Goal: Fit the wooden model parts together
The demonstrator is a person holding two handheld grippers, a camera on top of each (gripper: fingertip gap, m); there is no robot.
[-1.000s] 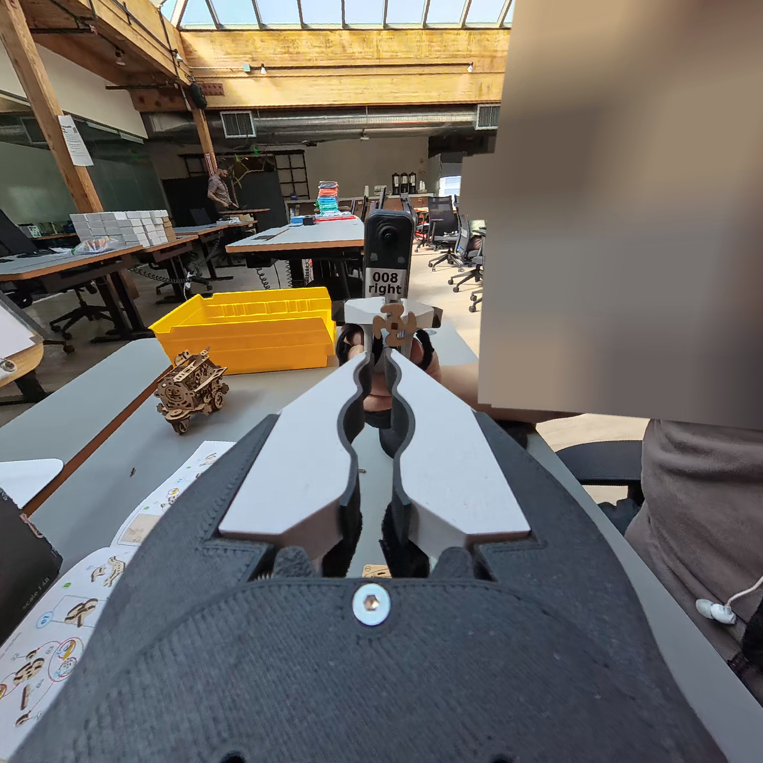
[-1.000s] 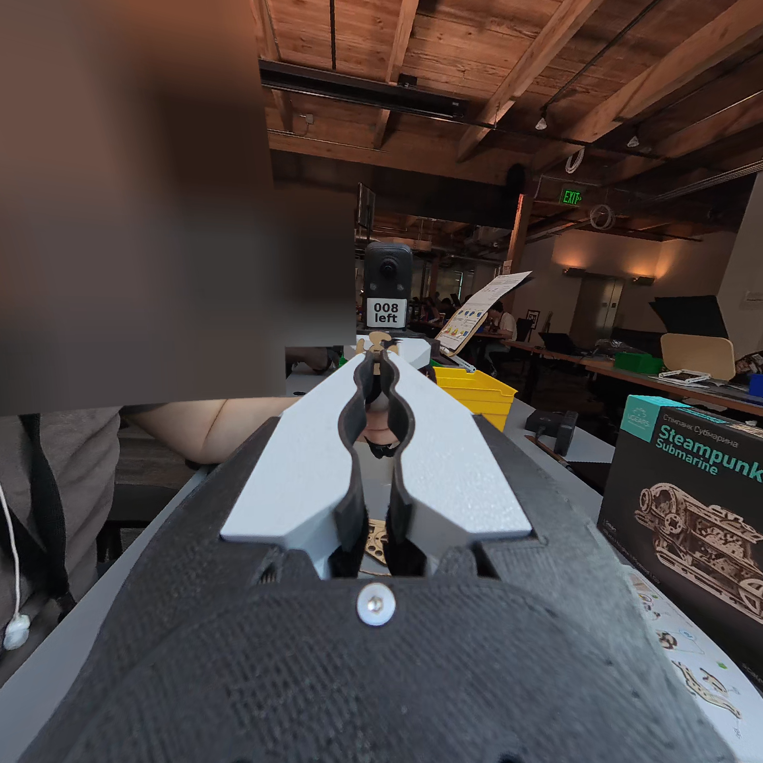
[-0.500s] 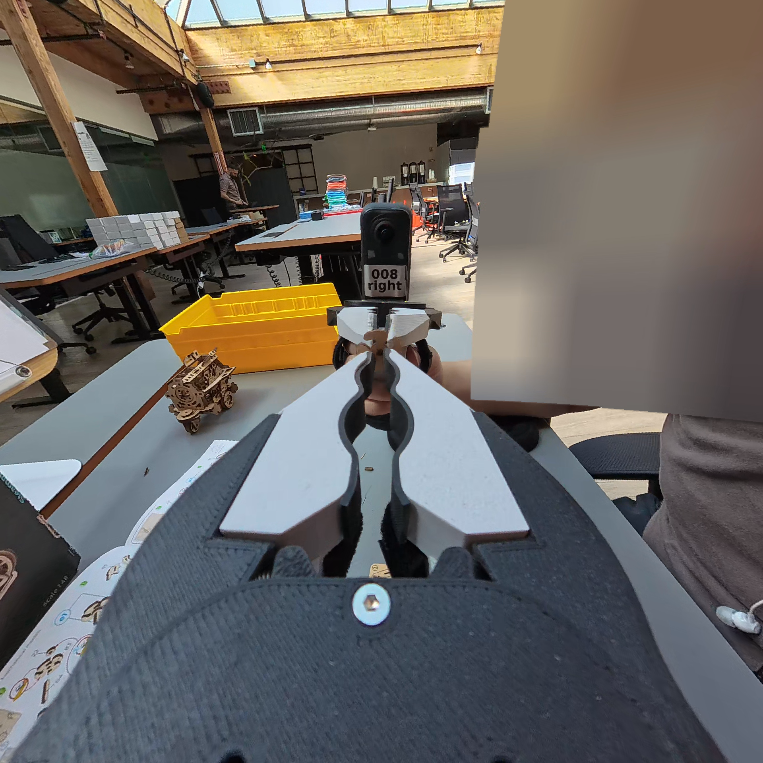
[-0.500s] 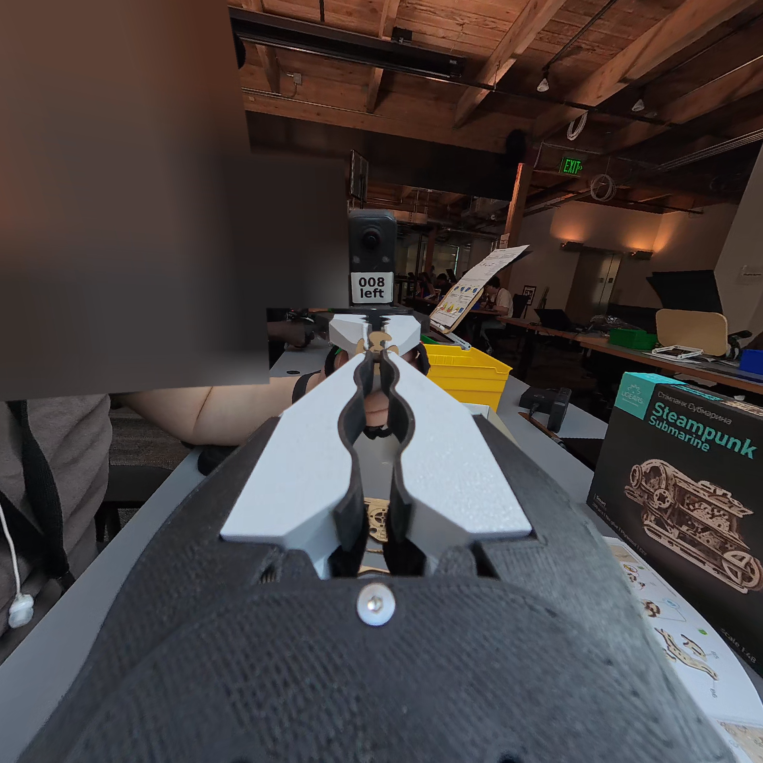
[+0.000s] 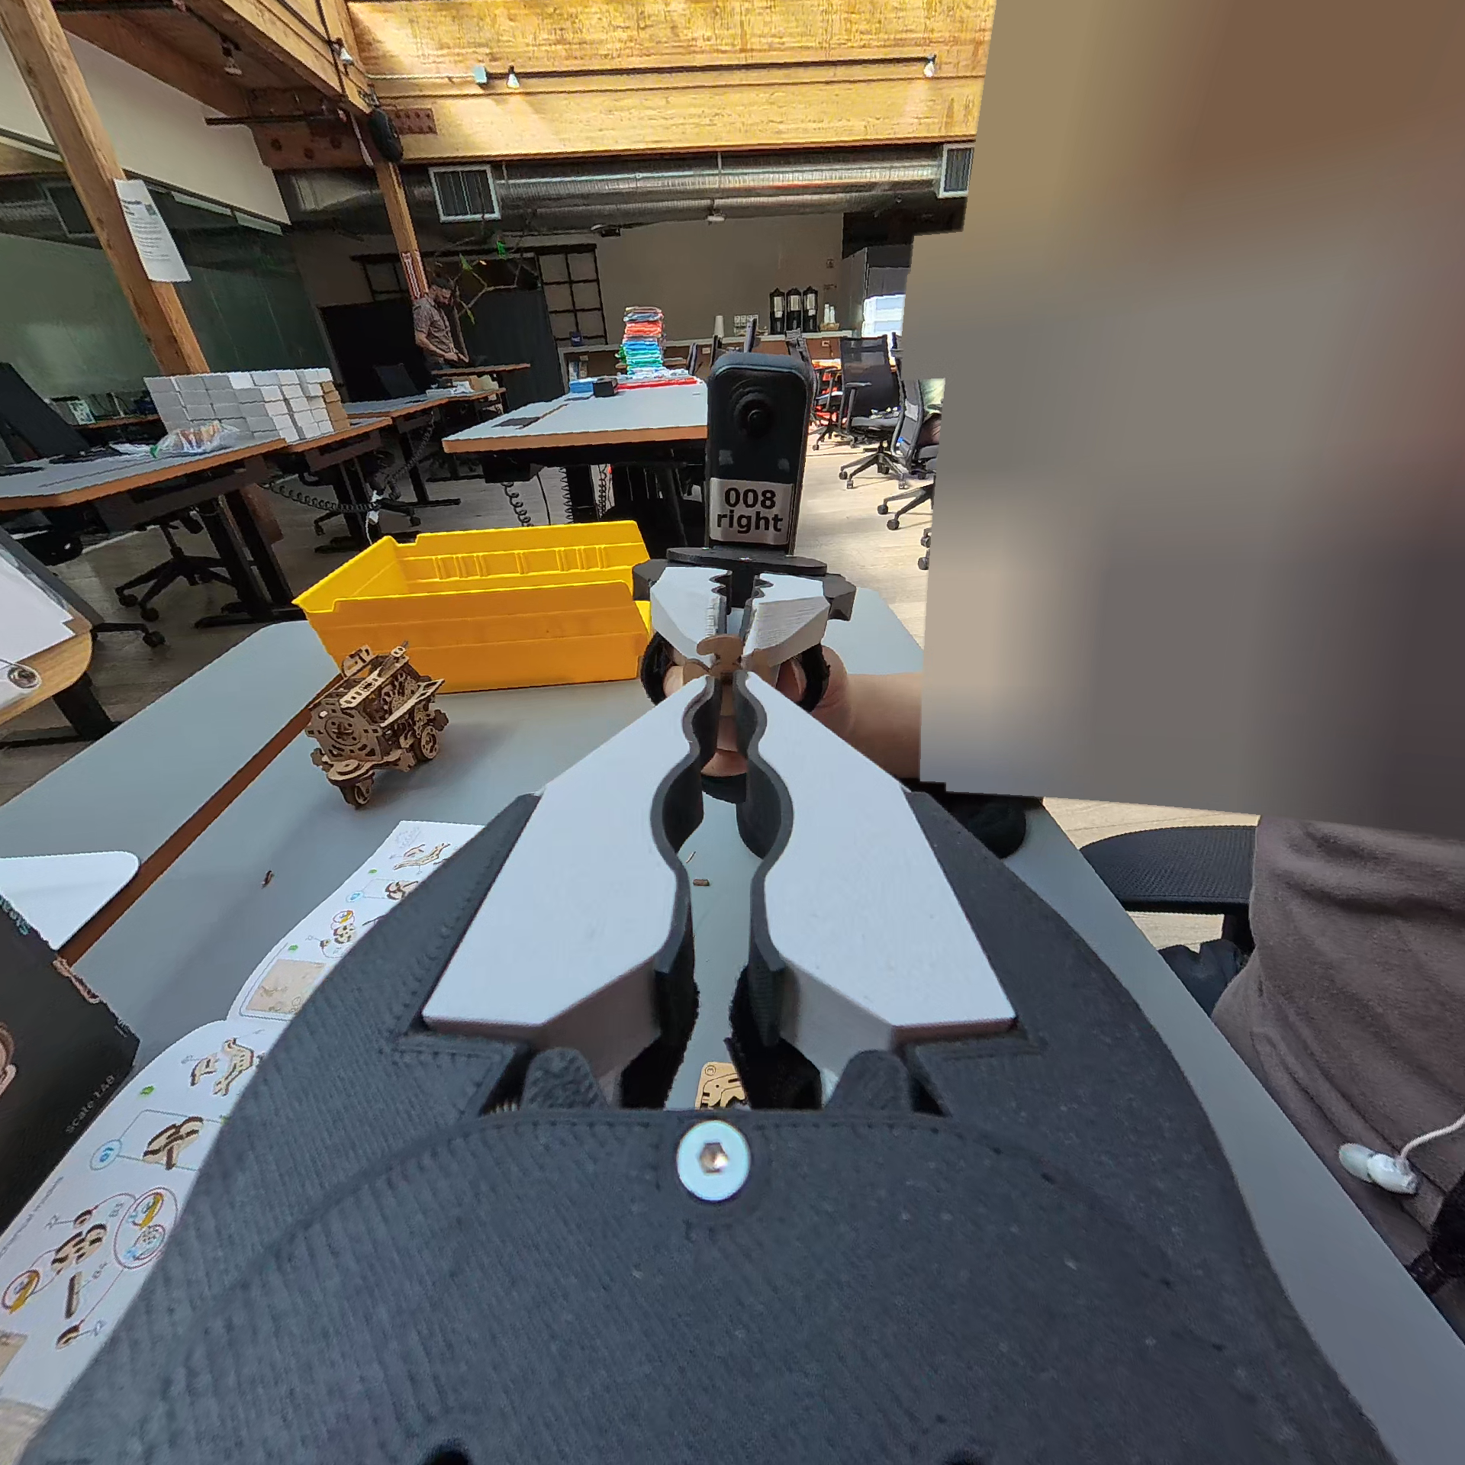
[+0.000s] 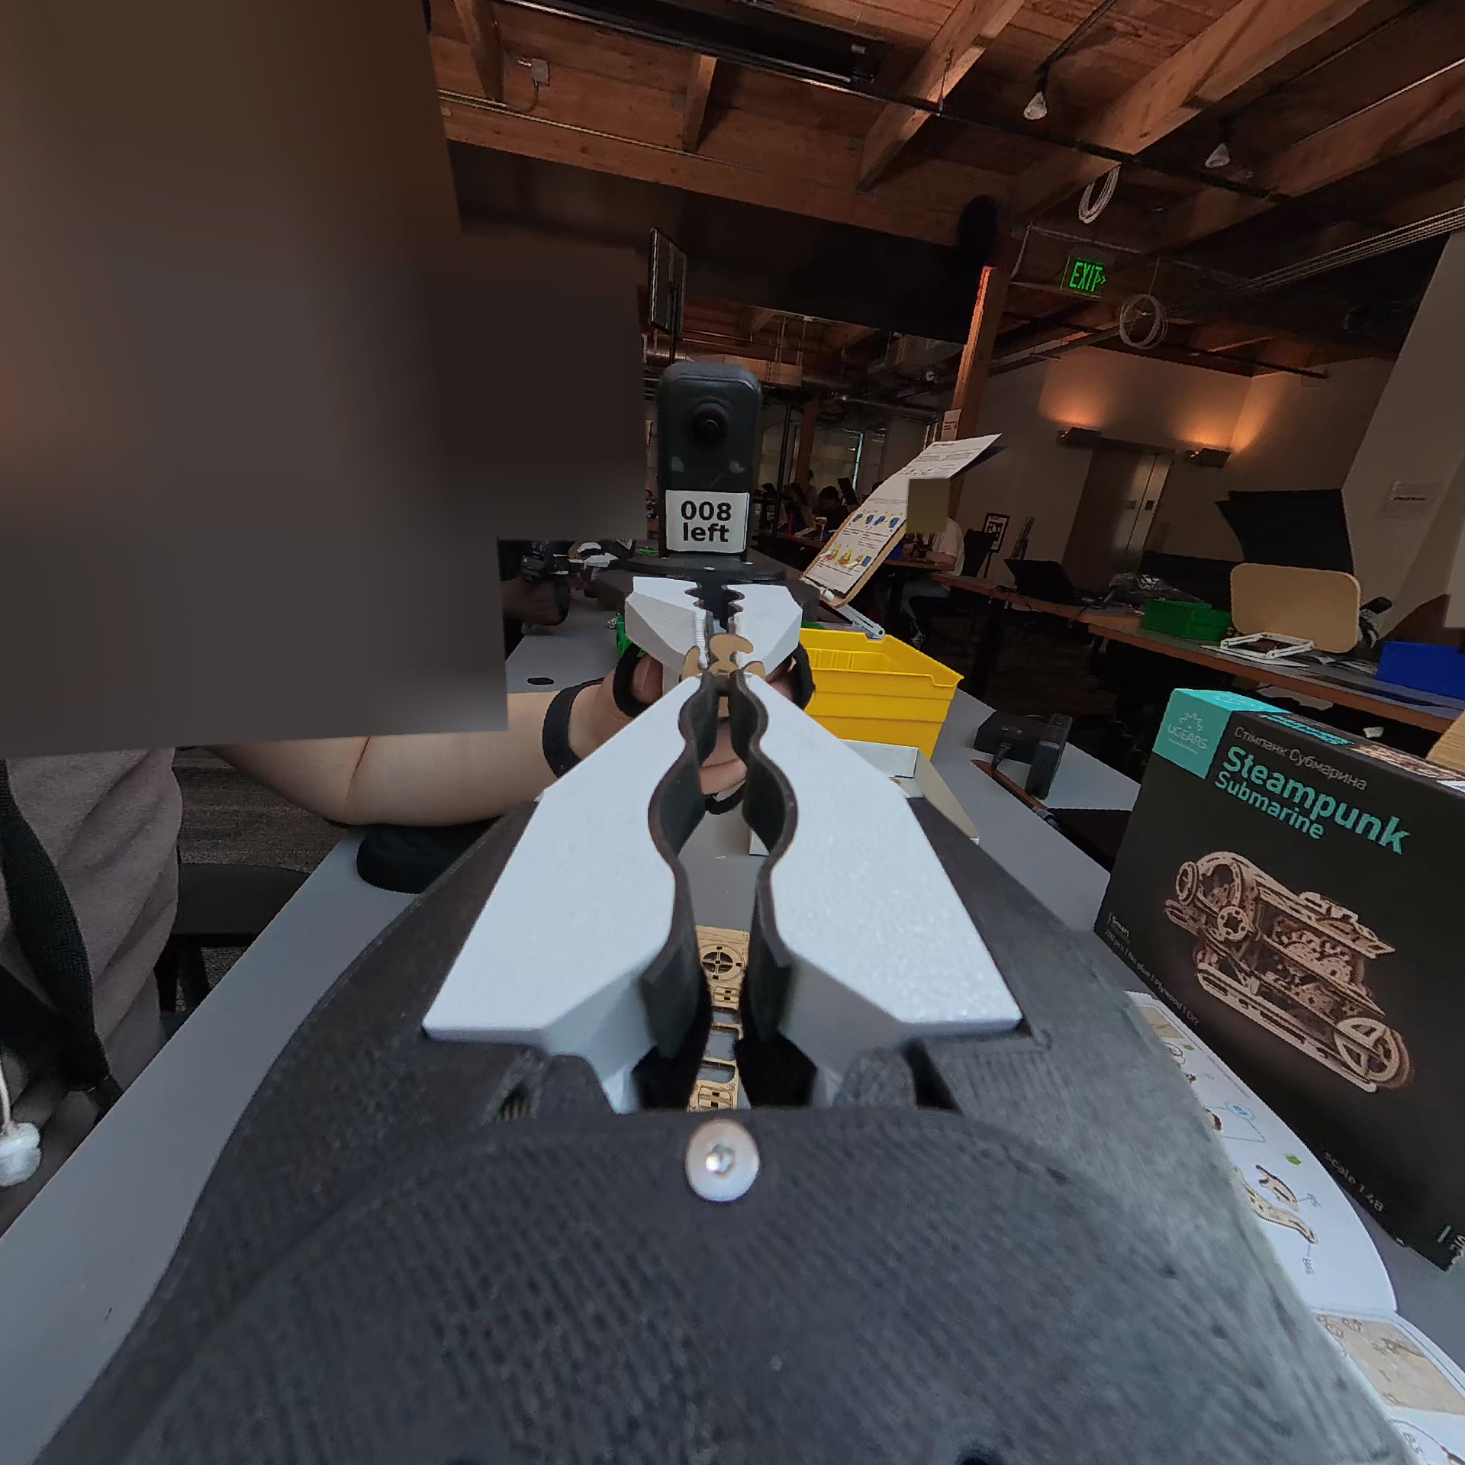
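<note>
My left gripper and my right gripper face each other tip to tip above the grey table. Both are shut. A small flat wooden part with curled lobes sits right where the tips meet. It also shows in the right wrist view. Each gripper pinches a thin wooden piece there, and I cannot tell where one piece ends and the other begins. The facing right gripper and the facing left gripper each carry a black camera.
A part-built wooden model stands on the table to the left. A yellow bin is behind it. The black kit box, an instruction sheet and a wooden parts sheet lie below. A person's forearm reaches in. The tips of both grippers are at nearly the same place.
The two grippers have come closer and lined up. The wooden part, held clear in front of the right gripper before, now sits at the meeting fingertips.
</note>
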